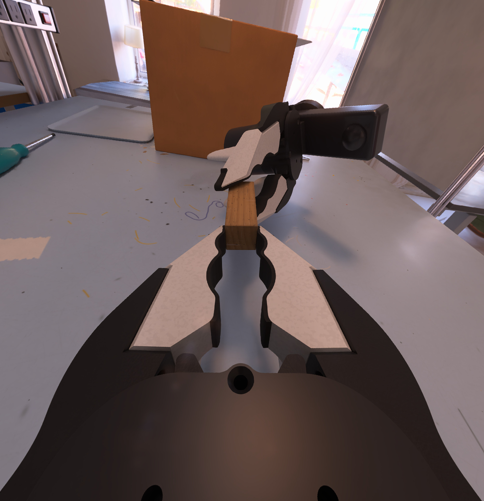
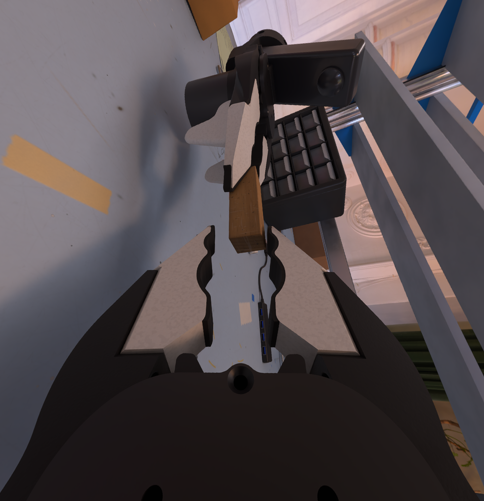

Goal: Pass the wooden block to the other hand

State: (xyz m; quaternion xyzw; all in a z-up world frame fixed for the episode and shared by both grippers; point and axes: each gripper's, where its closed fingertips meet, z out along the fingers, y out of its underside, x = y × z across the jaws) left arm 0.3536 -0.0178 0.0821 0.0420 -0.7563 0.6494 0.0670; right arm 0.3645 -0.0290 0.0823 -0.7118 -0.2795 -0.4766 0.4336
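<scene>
- Left gripper (image 1: 240, 238), nearest the cam in left wrist view: fingertips clamped on near end of wooden block (image 1: 240, 217), both pads touching its sides; block sticks straight out fwd, held above the table (image 1: 99, 271).
- Right gripper (image 1: 247, 199) in same view: at block's far end, one finger over the top, other by its right side; contact there unclear from this view.
- Right wrist view: right gripper (image 2: 242, 238) jaws spread, not gripping; block (image 2: 244, 214) end sits between the tips, touching or nrly touching right finger, clear gap to left finger.
- Left gripper (image 2: 244, 176) seen beyond in right wrist view, holding block's far end.
- Cardboard box (image 1: 219, 81) upright on table behind grippers.
- Teal-handled screwdriver (image 1: 10, 157) at far left, lying flat.
- Grey tray (image 1: 99, 124) left of box.
- Tan tape strip (image 1: 18, 248) on table, left.
- Power strip (image 1: 21, 13) top left.
- Black compartment organizer (image 2: 303, 162) beside left gripper in right wrist view.
- USB hub (image 2: 263, 333) w/ cable on table, seen between right gripper's fingers.
</scene>
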